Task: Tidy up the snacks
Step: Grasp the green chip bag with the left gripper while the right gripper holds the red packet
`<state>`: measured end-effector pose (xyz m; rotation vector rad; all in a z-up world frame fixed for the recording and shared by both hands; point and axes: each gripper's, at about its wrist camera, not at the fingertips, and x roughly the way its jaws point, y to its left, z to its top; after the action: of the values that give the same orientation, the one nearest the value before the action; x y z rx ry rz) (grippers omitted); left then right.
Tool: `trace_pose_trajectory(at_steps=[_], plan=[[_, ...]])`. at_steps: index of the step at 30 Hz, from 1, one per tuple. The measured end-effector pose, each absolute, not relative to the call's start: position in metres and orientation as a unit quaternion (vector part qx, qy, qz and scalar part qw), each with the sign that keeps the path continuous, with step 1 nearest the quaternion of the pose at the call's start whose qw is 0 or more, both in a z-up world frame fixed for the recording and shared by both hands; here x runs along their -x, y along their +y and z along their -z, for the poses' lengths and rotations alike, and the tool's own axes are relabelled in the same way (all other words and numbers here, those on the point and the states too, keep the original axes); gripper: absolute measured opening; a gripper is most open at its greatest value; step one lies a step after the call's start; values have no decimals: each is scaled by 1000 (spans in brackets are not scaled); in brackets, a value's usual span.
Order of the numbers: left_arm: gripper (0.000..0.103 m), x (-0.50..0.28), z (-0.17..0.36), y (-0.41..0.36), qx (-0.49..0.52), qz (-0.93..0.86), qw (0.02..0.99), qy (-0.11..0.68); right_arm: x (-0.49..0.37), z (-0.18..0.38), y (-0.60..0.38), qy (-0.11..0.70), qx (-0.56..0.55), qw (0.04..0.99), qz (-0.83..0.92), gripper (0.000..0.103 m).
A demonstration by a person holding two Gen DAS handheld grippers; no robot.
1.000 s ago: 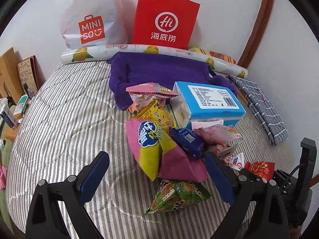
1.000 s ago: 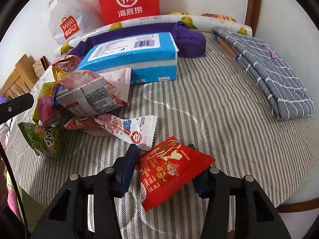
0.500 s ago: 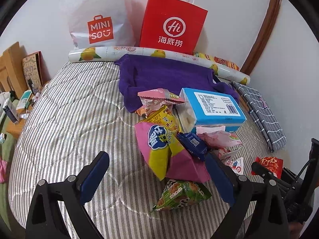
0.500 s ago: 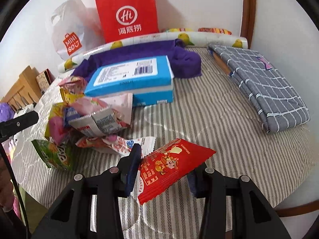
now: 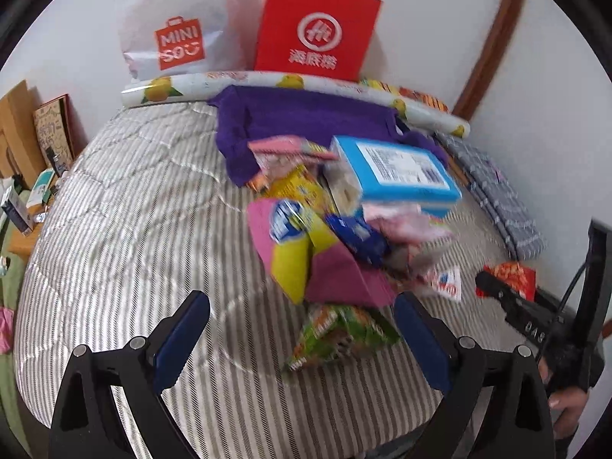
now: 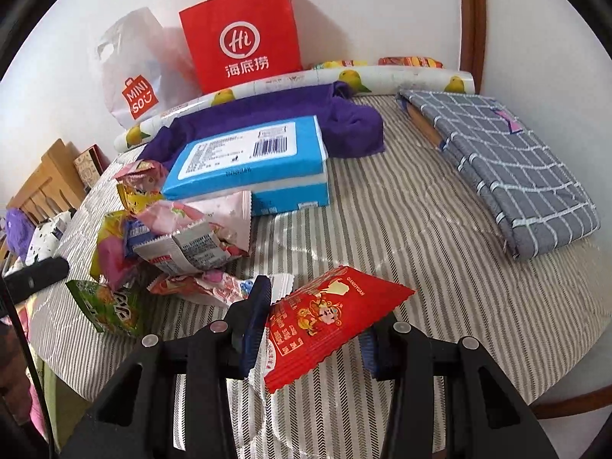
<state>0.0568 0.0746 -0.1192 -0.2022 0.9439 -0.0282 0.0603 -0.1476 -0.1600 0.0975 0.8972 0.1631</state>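
Between the blue pads of the right hand-held gripper (image 6: 311, 319) a red snack packet (image 6: 325, 317) is pinched and lifted clear of the striped surface (image 6: 401, 229). It is flat and tilted, its long axis running from the near left up to the far right, with one serrated end pointing far right toward the grey checked cloth (image 6: 505, 168) and the other end low beside the left pad.

As for progress, I judge the sorting barely begun: this single packet is the only one separated. The rest remain in a loose heap (image 6: 172, 229) at the left, just near of the blue tissue box (image 6: 252, 160): a pink-and-yellow bag (image 5: 302, 244), a small dark blue packet (image 5: 357, 235), pale pink wrappers and a green bag (image 5: 340, 334) at the near edge of the pile. No sorted row or container of snacks shows anywhere.

The left hand-held gripper (image 5: 302, 329) is spread wide and holds nothing, with the green bag lying on the surface between its pads, apart from both. That view is blurred, so finer detail there is uncertain.
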Motion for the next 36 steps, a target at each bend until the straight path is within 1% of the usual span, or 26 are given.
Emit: trace_pose_trajectory(at_steps=[10, 12, 14, 15, 17, 20, 26, 36], plan=[[96, -68, 154, 58, 83, 3, 866, 493, -53, 164, -150, 428, -42, 899, -84, 43], [89, -70, 159, 55, 77, 6, 864, 498, -52, 163, -152, 426, -44, 900, -82, 43], [66, -71, 161, 53, 82, 20, 860, 503, -53, 163, -154, 426, -48, 900, -81, 43], [59, -72, 162, 52, 85, 31, 856, 509, -53, 162, -155, 425, -48, 900, -80, 43], [55, -71, 160, 49, 76, 29, 856, 511, -53, 160, -157, 425, -48, 901, -78, 43], [52, -62, 152, 45, 49, 22, 861, 505, -49, 152, -158, 417, -44, 905, -79, 43], [51, -43, 134, 50, 43, 21, 865, 500, -40, 137, -159, 404, -41, 911, -79, 43], [51, -15, 84, 63, 65, 17, 890, 452, -20, 108, -146, 377, -28, 921, -93, 43]])
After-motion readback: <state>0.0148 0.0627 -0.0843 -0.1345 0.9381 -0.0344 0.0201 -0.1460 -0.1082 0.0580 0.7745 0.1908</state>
